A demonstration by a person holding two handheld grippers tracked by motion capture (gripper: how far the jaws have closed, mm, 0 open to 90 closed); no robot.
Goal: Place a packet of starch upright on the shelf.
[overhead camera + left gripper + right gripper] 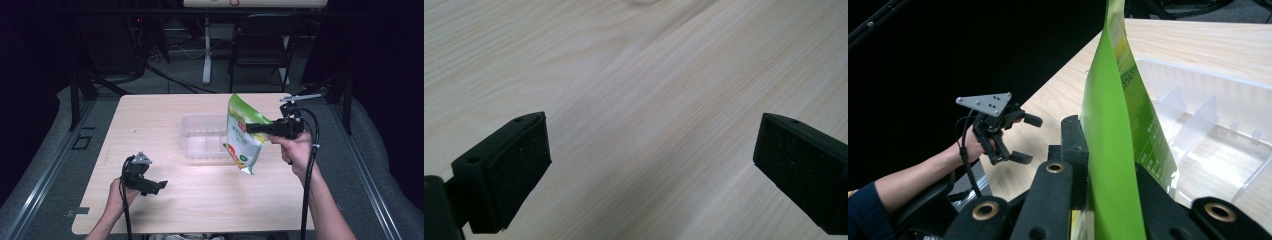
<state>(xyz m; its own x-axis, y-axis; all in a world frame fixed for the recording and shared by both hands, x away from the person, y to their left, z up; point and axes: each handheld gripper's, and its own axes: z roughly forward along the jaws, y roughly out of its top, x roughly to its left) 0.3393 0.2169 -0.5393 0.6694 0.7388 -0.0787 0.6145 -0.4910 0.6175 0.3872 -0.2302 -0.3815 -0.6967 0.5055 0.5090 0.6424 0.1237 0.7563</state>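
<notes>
A: What is nearest the front edge of the table [200, 210]?

B: The left gripper [155, 186] is held in the person's left hand [119, 195] above the front left part of the wooden top, near the front edge. Its jaws stand wide apart. In the left gripper view the two black pads [521, 165] frame bare wood grain, with nothing between them. In the right gripper view the same gripper appears off the table's left side, with its grey three-cornered plate on top.

A: What comes next, going farther in?

B: The right gripper [252, 128] is held in the person's right hand [295, 150] over the right half of the table. Its jaws are clamped on the green and white pouch [243, 135], gripping it at mid-height from the right. In the right gripper view the pouch's green side passes edge-on between the closed jaws.

A: Where is the pouch relative to the table?

B: It hangs upright, slightly tilted, clear of the surface. Its lower corner is above the wood just in front of the clear plastic tray [200, 137].

A: And the tray?

B: It rests at the table's middle, behind and to the left of the pouch. Thin clear dividers [1193, 120] split its interior into compartments.
</notes>
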